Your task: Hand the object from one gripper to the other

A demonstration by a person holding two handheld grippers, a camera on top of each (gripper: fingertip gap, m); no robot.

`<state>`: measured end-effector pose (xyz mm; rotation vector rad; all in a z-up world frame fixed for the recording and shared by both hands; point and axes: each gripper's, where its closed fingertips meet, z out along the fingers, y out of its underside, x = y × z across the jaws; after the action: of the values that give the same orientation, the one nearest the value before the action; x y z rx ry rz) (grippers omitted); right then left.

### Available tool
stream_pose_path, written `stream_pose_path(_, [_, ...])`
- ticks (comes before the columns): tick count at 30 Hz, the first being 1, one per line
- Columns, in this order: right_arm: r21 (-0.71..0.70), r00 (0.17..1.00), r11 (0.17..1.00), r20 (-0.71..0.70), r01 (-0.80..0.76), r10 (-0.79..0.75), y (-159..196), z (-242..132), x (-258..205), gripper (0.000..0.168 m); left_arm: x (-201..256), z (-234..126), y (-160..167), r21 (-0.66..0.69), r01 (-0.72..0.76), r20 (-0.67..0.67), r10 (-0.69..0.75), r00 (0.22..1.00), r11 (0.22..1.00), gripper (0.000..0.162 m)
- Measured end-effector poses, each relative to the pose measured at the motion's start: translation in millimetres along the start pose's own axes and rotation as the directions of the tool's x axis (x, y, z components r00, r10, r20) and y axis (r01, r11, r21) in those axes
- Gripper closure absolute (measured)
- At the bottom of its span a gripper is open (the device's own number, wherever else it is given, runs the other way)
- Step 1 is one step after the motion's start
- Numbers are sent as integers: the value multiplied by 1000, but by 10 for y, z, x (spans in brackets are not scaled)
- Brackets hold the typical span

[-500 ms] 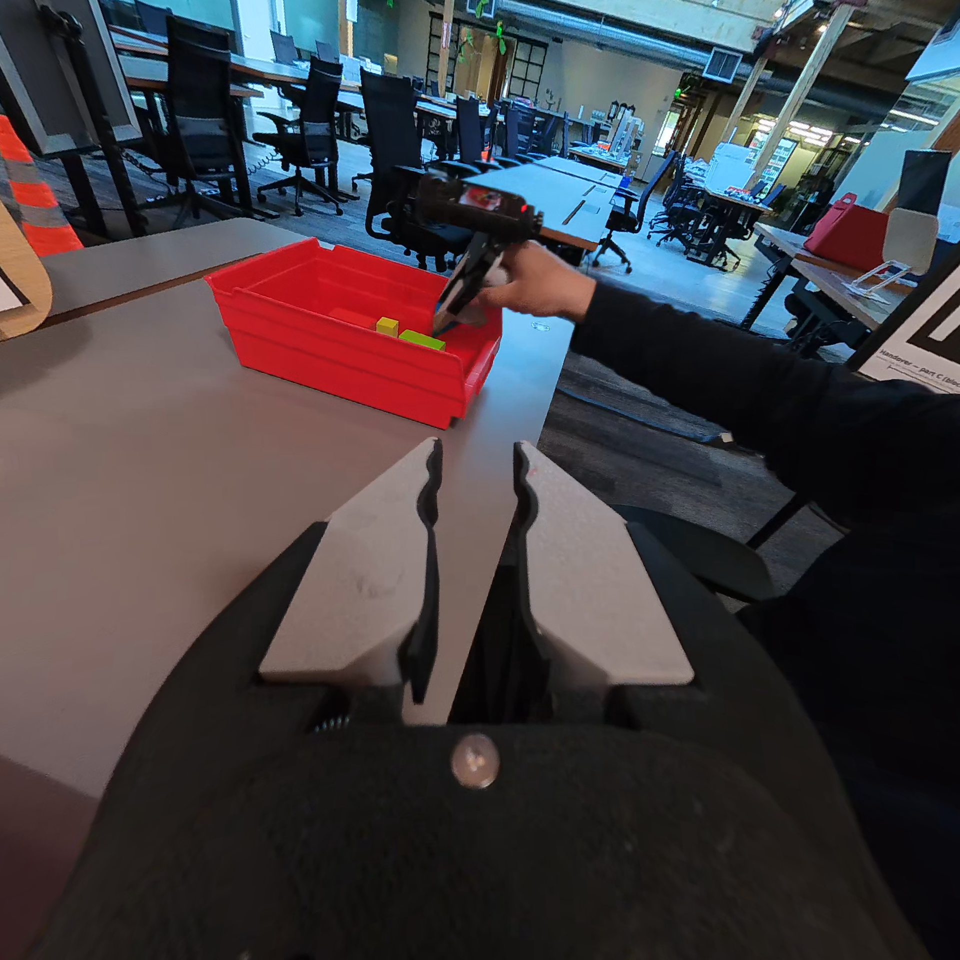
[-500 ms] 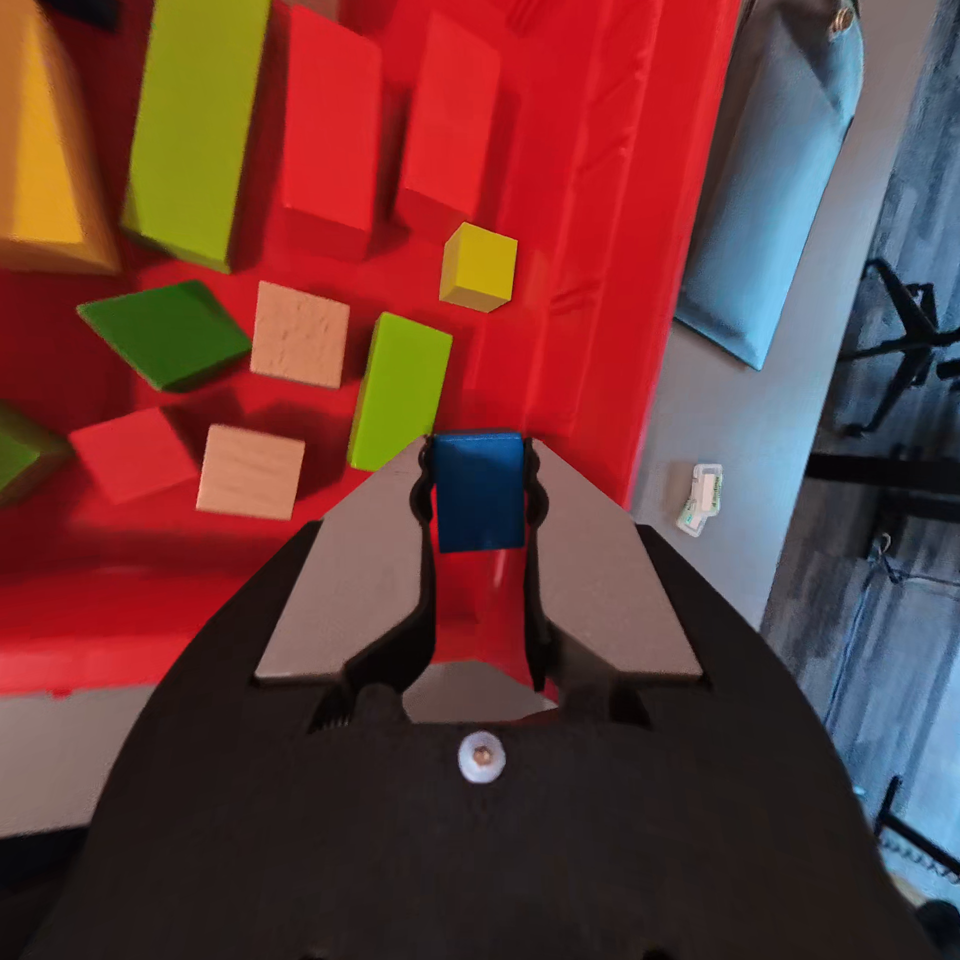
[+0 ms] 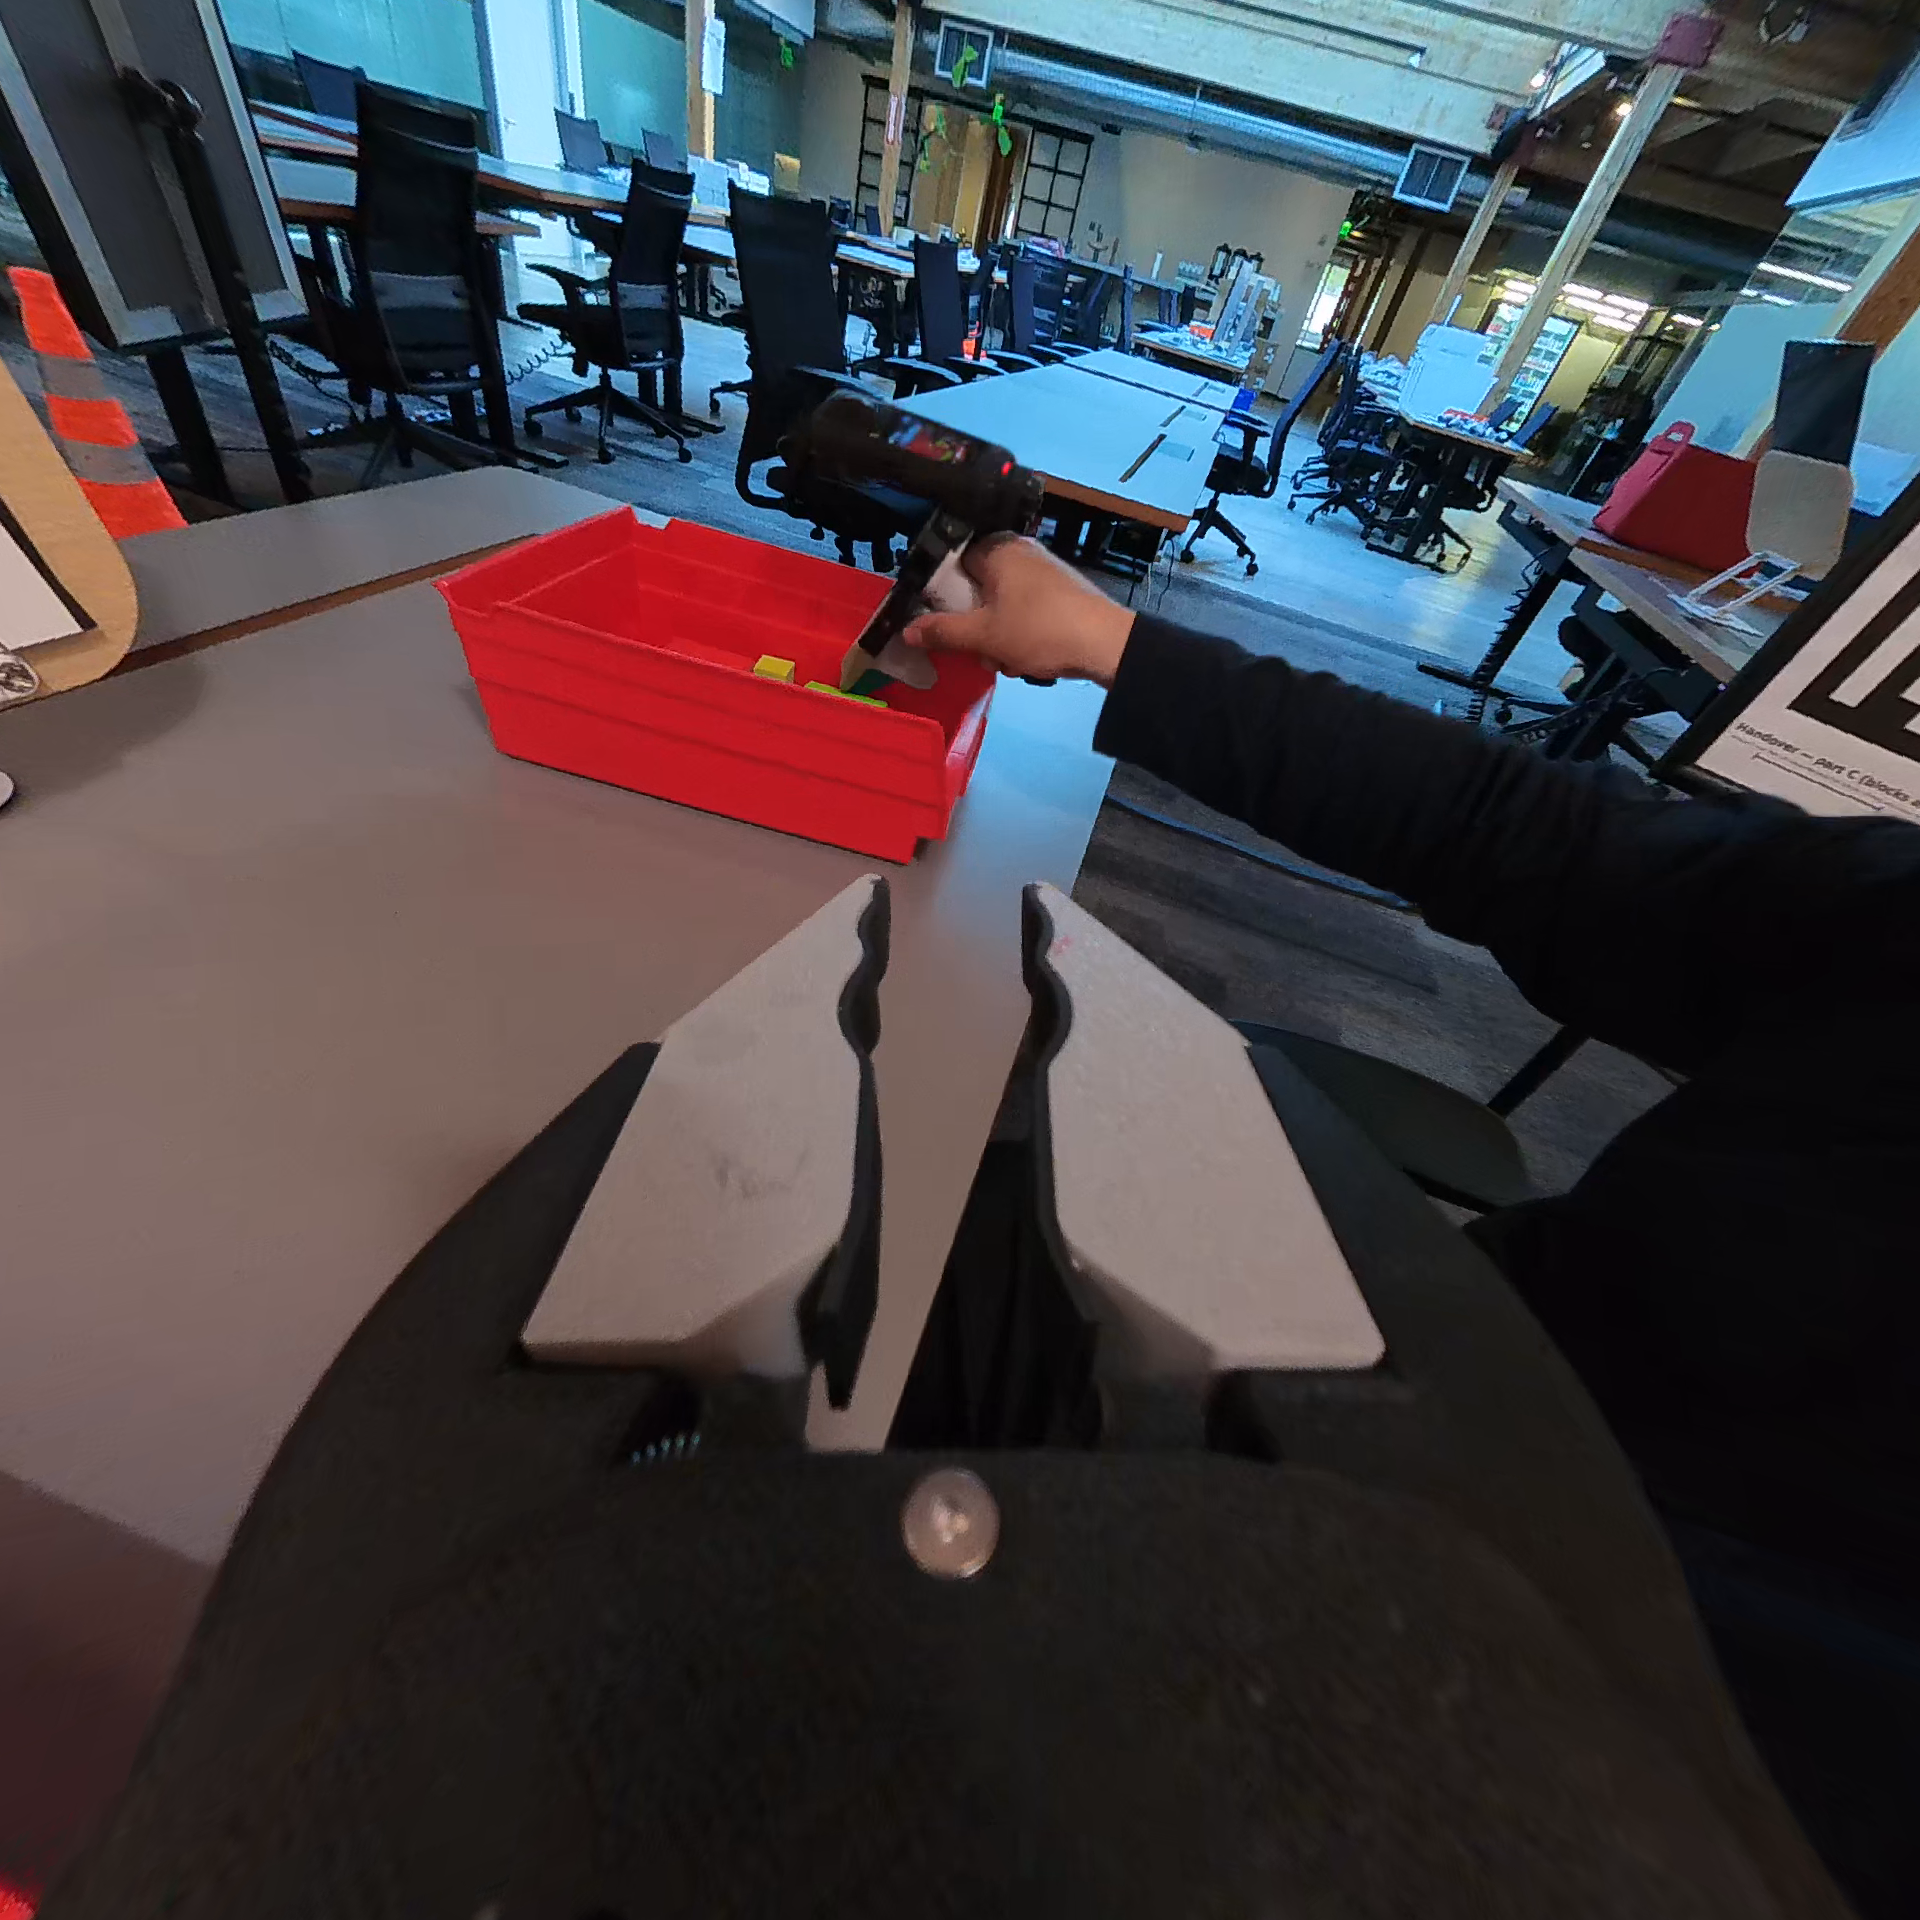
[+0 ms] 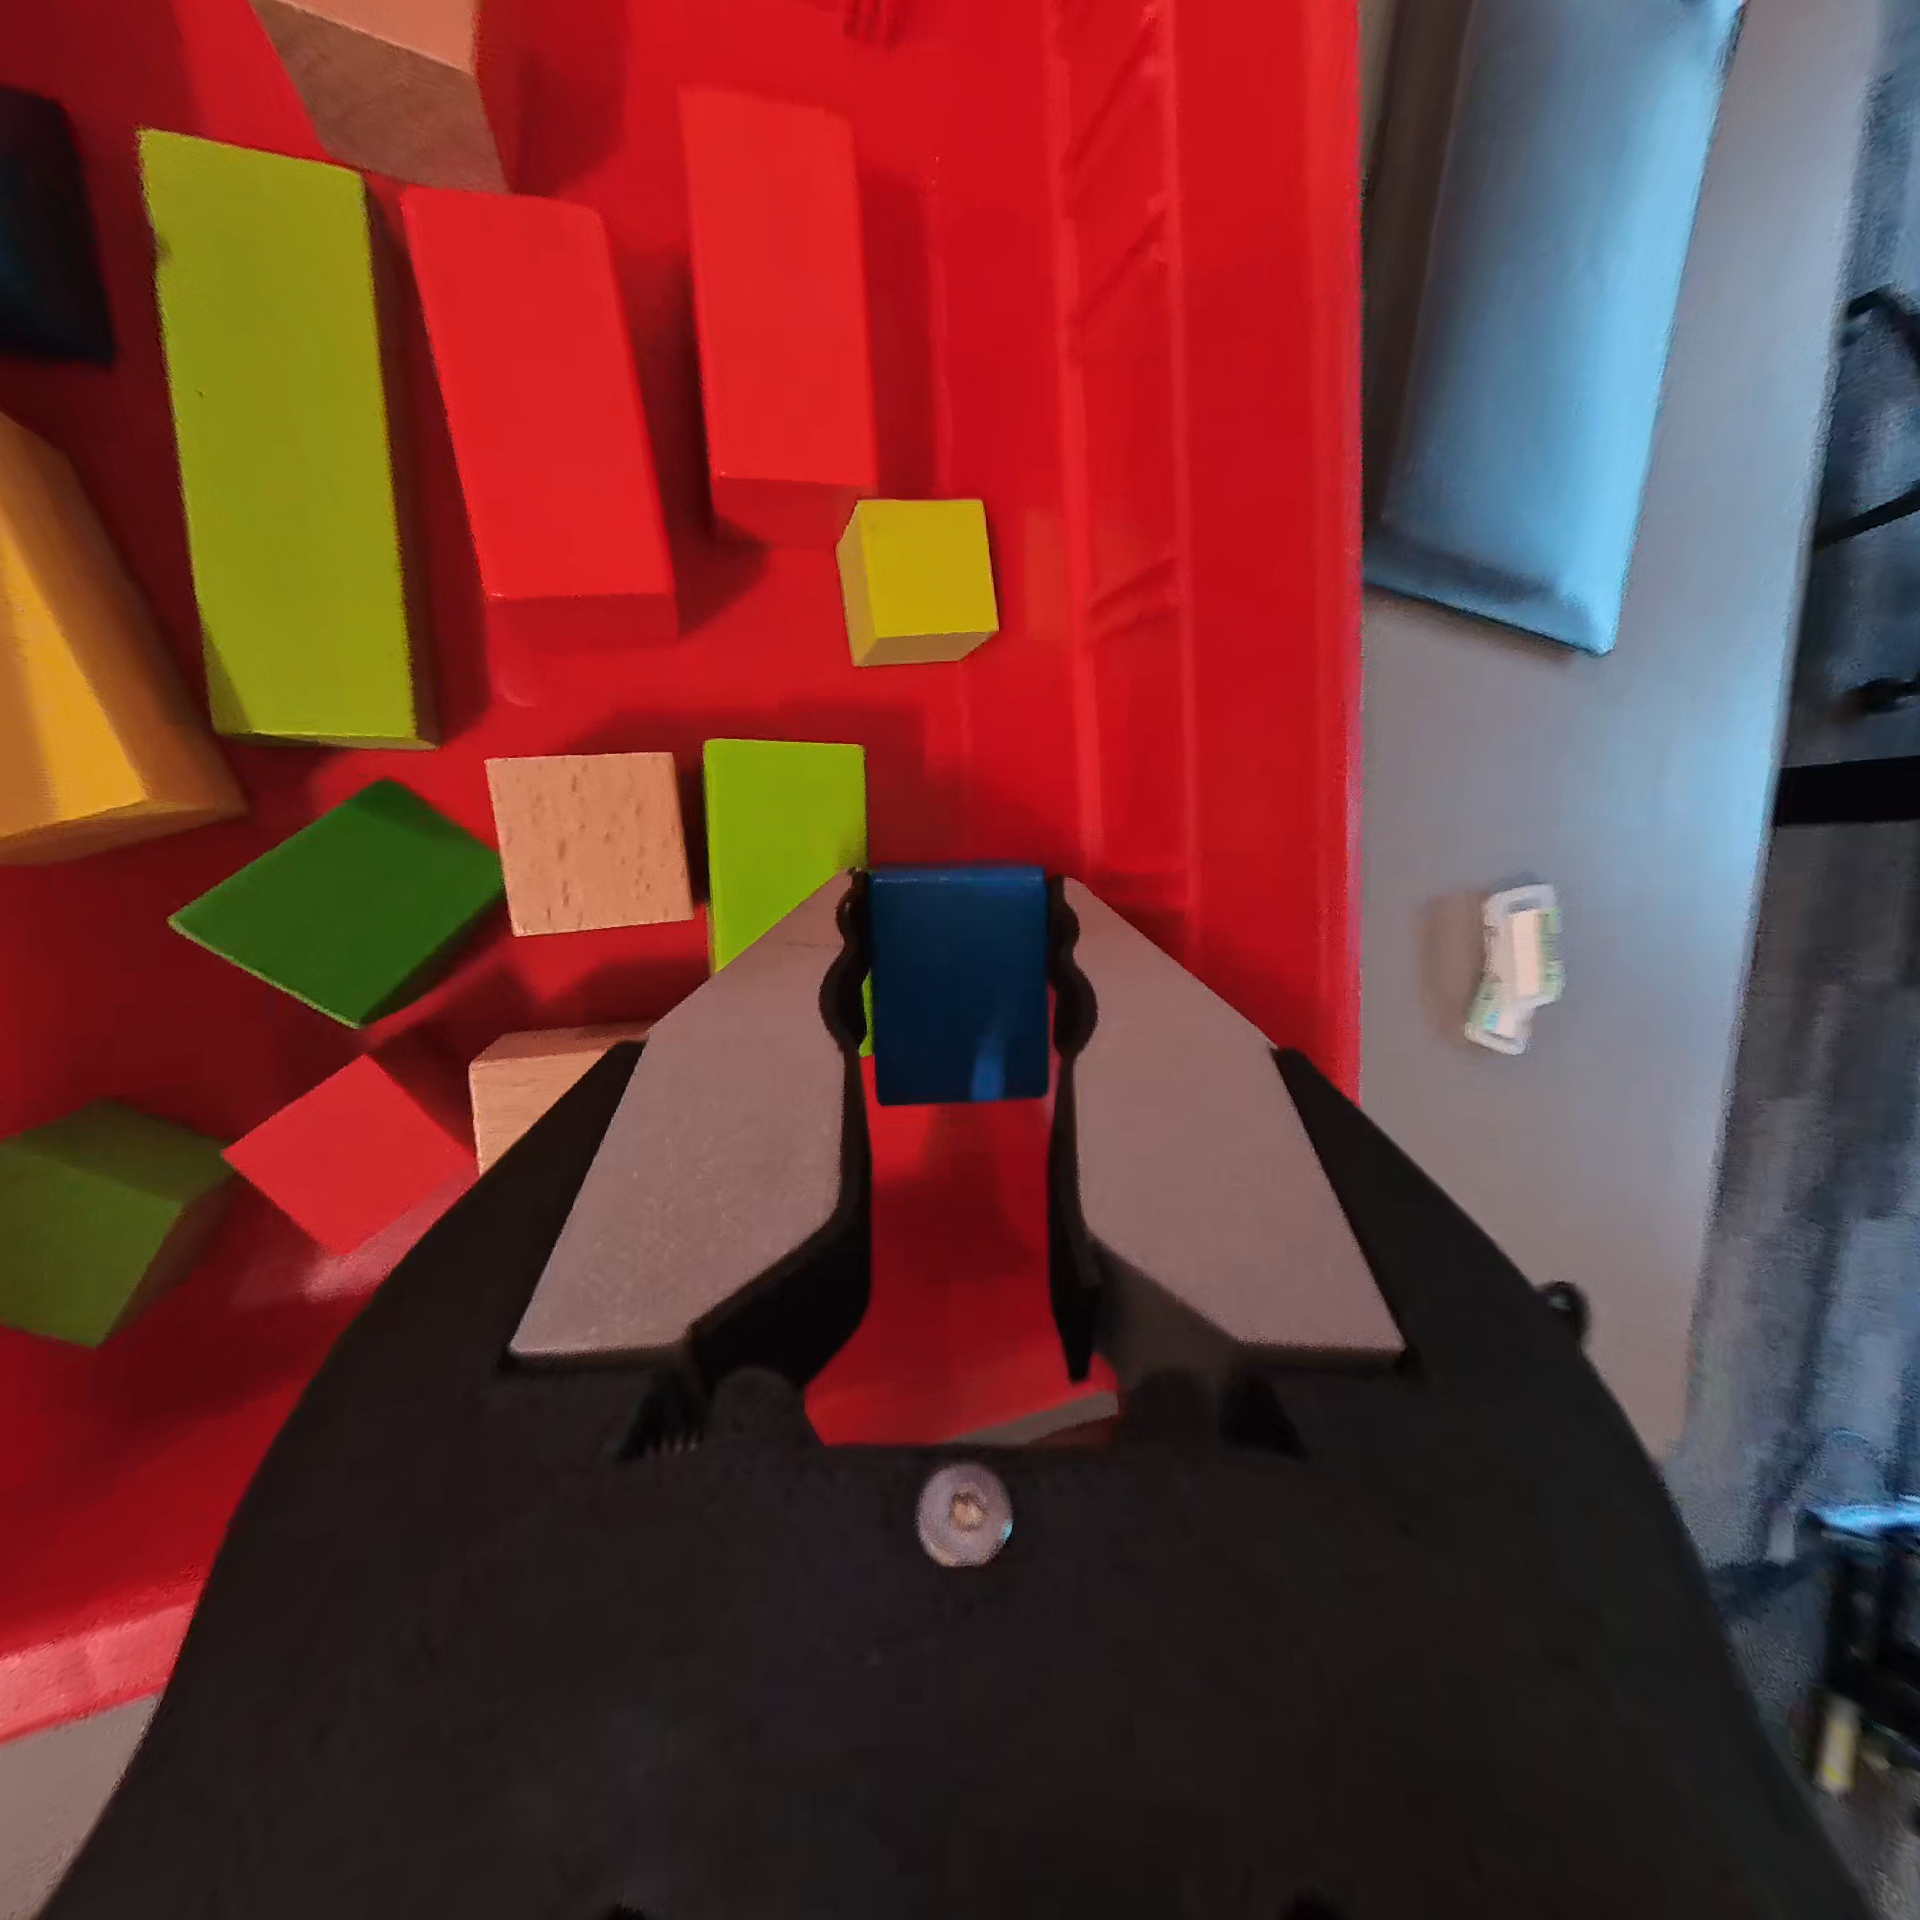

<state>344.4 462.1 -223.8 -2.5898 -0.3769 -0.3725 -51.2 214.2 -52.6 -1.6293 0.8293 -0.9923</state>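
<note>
Right tool (image 4: 956, 925) has apparently lifted blue block (image 4: 956, 987).

I am noting printed writing on the white placard (image 3: 1829, 727) with bold black markings at my right, and on a small white tag (image 4: 1512, 966) lying on the grey table (image 4: 1455, 1195).

A grey table (image 3: 312, 935) carries a red plastic bin (image 3: 707, 748). Inside the bin lie a long lime-green block (image 4: 281, 436), two long red blocks (image 4: 540, 405), a small yellow cube (image 4: 920, 582), a plain wooden cube (image 4: 587, 842) and a dark green wedge (image 4: 343, 904). A small white clip (image 4: 1512, 966) lies on the table beside the bin. Black office chairs (image 3: 623, 301) stand behind. An orange striped cone (image 3: 73, 405) stands at far left.
</note>
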Motion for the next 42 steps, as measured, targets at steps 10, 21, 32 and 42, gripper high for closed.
stream_pose_path(10, [-31, 925, 978, 319, -205, 205, 84, -54, -272, 137, 94, -6, -11, -6, -31, -3, 31, 1000, 1000, 139])
stream_pose_path(21, [12, 971, 990, 199, -141, 136, 50, 98, -188, 136, 103, 22, 10, -13, -29, -5, 29, 1000, 999, 140])
stream_pose_path(32, [-53, 983, 997, 170, -60, 68, 126, 224, -205, 136, 60, -27, 4, -5, -22, 8, 22, 1000, 1000, 140])
stream_pose_path(42, [277, 972, 956, 233, -98, 32, -371, -630, -335, 124, -279, -392, -110, 22, -48, 170, 44, 984, 999, 136])
